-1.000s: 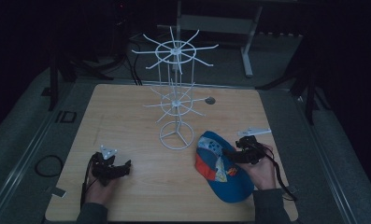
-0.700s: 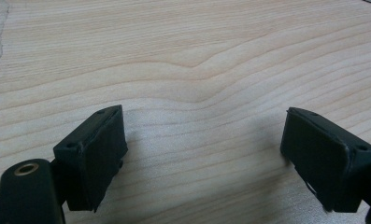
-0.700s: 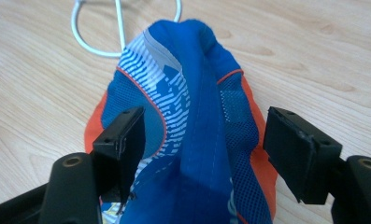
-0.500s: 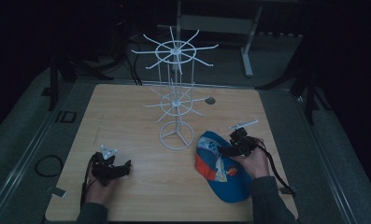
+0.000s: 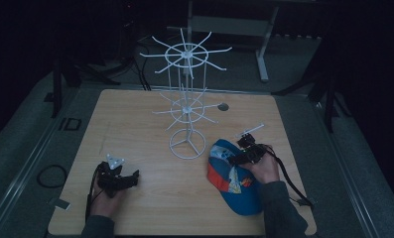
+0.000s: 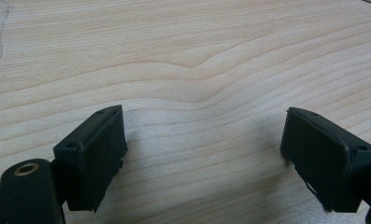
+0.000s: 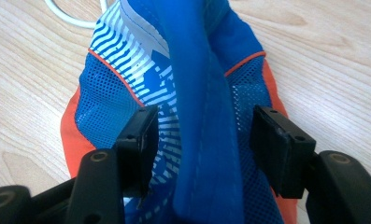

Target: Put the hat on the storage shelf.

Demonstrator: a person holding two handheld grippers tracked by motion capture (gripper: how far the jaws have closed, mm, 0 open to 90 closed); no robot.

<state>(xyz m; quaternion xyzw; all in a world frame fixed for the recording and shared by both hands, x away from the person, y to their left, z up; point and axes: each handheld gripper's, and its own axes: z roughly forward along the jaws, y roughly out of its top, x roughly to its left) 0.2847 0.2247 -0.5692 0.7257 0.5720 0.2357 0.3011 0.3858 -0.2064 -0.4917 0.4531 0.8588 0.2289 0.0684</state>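
A blue cap with orange and white panels lies on the wooden table, right of centre. My right gripper is over its upper part. In the right gripper view a raised fold of the cap stands between the jaws of that gripper. The jaws have just been closing, but a gap is left on each side of the fold and the pads do not press it. My left gripper rests low at the table's front left. Its jaws stand wide apart over bare wood in the left gripper view.
A white wire display rack with two tiers of hooks stands mid-table, and its round base is close to the cap's left edge. The same base ring shows beyond the cap. A small round hole is behind the rack.
My right gripper has moved left and down onto the cap, and its jaws have narrowed around the fold. The left gripper has stayed put.
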